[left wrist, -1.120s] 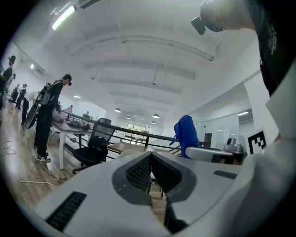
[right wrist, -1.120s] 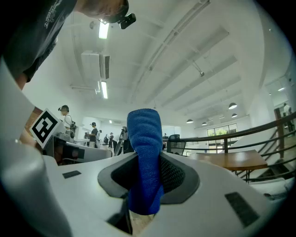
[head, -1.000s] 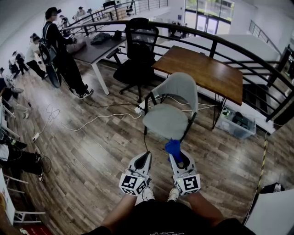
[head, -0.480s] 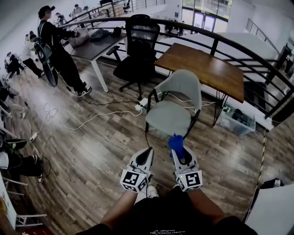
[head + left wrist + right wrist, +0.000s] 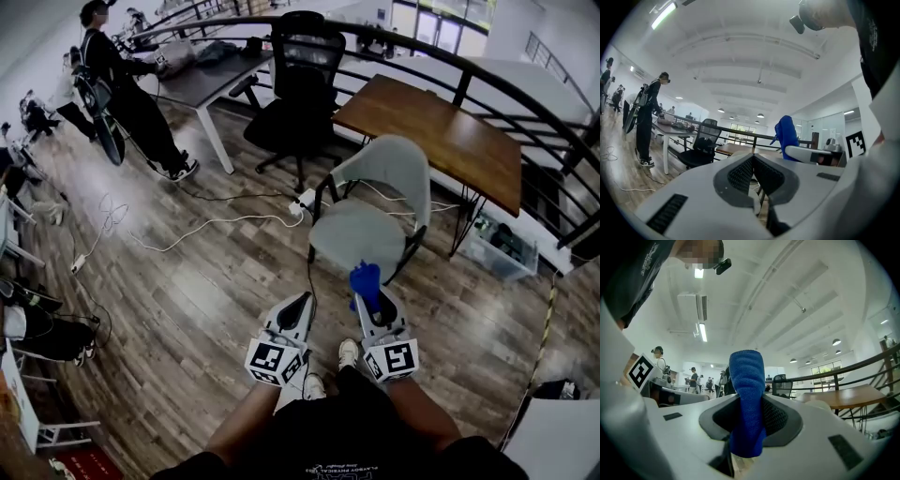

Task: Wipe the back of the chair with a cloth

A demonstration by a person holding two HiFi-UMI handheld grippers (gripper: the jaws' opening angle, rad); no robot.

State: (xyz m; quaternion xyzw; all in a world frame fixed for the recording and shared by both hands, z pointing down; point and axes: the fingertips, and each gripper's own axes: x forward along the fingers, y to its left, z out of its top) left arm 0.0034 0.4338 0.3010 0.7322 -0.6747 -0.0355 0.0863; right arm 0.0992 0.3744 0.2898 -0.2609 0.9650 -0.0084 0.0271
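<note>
A grey chair (image 5: 375, 211) with a curved grey back (image 5: 392, 164) stands on the wood floor ahead of me, seat toward me. My right gripper (image 5: 367, 302) is shut on a blue cloth (image 5: 365, 283), which sticks up from its jaws (image 5: 747, 399) just short of the seat's front edge. My left gripper (image 5: 299, 305) is shut with nothing in it, held beside the right one; in the left gripper view the blue cloth (image 5: 786, 133) shows to its right. Both grippers are apart from the chair.
A brown wooden table (image 5: 439, 136) stands behind the chair, a black office chair (image 5: 302, 89) and a dark desk (image 5: 202, 80) to its left. White cables (image 5: 202, 230) trail across the floor. A person (image 5: 122, 89) stands at far left. A black railing (image 5: 487, 80) curves behind.
I have moved closer to the grey chair; it sits nearer and larger in the head view. Both grippers keep their hold and their spacing.
</note>
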